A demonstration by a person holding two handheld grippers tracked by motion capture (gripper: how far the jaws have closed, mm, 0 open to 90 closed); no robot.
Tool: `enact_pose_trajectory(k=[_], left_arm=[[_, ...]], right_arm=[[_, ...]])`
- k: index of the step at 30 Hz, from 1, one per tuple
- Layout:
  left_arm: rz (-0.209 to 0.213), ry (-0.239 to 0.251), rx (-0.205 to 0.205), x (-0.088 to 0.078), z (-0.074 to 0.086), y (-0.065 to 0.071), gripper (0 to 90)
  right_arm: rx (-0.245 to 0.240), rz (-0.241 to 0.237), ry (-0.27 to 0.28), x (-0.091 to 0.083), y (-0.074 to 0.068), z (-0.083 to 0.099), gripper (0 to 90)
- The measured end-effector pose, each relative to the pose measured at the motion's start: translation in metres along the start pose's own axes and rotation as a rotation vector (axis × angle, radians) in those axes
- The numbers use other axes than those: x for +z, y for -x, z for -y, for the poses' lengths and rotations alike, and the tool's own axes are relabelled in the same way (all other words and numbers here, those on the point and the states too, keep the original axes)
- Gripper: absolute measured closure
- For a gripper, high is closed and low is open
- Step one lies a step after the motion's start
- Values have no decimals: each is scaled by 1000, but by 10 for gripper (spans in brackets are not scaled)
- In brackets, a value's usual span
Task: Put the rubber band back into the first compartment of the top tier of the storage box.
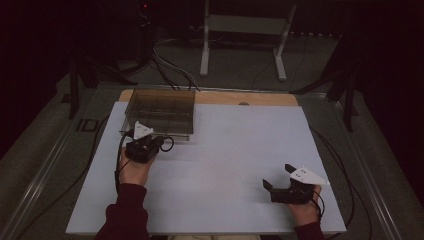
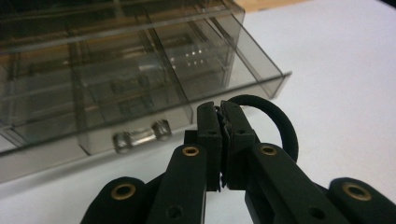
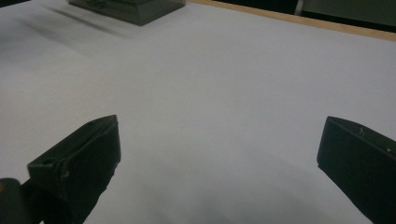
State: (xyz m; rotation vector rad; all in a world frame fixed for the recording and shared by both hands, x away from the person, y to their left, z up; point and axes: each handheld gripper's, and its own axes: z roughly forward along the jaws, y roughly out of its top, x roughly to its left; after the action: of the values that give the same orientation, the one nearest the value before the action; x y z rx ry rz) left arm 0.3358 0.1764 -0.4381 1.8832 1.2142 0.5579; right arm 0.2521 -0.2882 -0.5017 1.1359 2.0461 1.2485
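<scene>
Left tongs [image 2: 219,109] are clamped tight on a black loop [image 2: 273,116], some kind of elastic band, and you can see it bulging out to the right of the closed jaws in the left gripper view. In the high view those tongs [image 1: 161,142] sit left of centre, right at the front edge of the smoky clear organiser box [image 1: 161,112], with the loop [image 1: 167,144] held just off its near right corner. The box's drawer [image 2: 140,93] stands pulled out toward the camera, dividers visible, compartments looking bare as far as I can tell.

Down at the lower right of the high view, the right tongs [image 1: 278,176] are spread wide, nothing between them, idling over the white surface [image 1: 225,150]. The right gripper view confirms it: jaws far apart, bare surface [image 3: 210,84] ahead.

My read: pickup done, drawer open, carry nearly finished. What's left is dropping the loop into a compartment, and probably closing the drawer.
</scene>
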Motion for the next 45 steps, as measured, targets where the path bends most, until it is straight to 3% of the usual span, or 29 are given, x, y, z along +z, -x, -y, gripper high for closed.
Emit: enact_pose_trajectory(k=[13, 45], left_arm=[[-23, 35, -17, -13, -14, -16, 891], [-96, 45, 13, -13, -31, -45, 890]], right_arm=[[11, 2, 5, 0, 1, 0, 0], [19, 8, 9, -1, 2, 0, 0]])
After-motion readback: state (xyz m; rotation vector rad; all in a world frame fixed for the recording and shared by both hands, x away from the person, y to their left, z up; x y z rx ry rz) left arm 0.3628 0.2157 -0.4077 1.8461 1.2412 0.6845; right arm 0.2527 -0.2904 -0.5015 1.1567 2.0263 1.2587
